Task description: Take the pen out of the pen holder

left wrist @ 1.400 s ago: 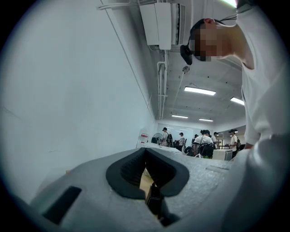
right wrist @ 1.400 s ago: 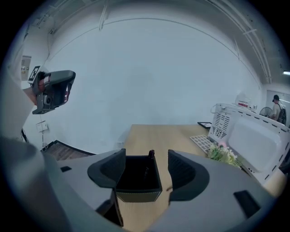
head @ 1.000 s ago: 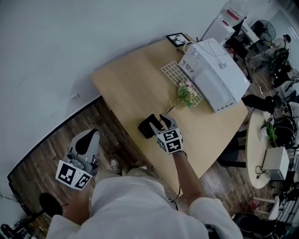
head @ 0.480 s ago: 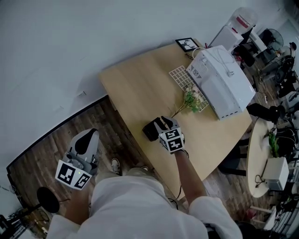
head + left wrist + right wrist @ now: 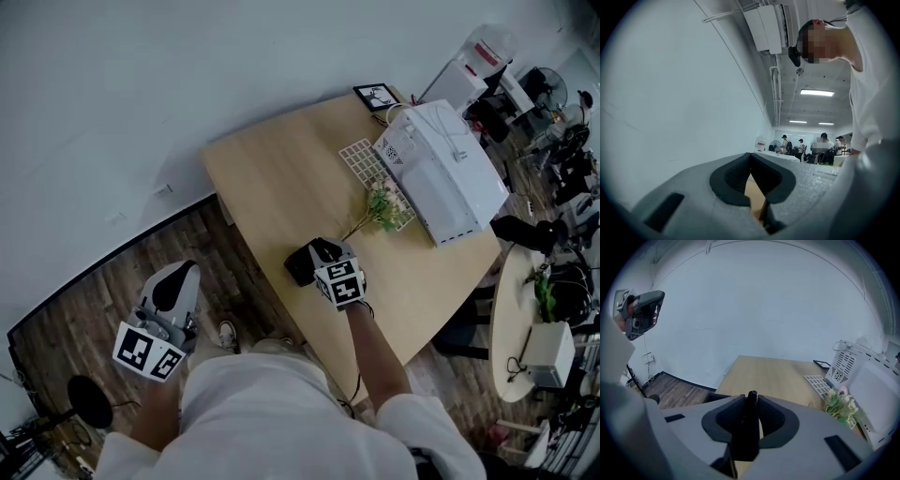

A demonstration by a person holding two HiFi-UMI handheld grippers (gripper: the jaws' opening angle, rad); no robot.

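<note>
Pale wood table against a white wall, plank floor along its near edge. Black holder right at that near edge, about halfway along; flowers and white box well apart from it, toward the far-right corner. Tilted down over holder, right gripper: jaws just been closing, now narrow and pinched on dark pen, upright between the pads, top poking just above them. Lower end of pen hidden behind the jaws, presumably down in holder. Off the table, over the floor, left gripper: pads together at the tips, nothing between. Judged: pen light, stiff, smooth-barrelled, so apt to slip or swivel in a loose pinch; holder light too, could ride up with it or tip off the edge. Best held on upper barrel, square across the pads, as now; best drawn straight along pen's own line.
</note>
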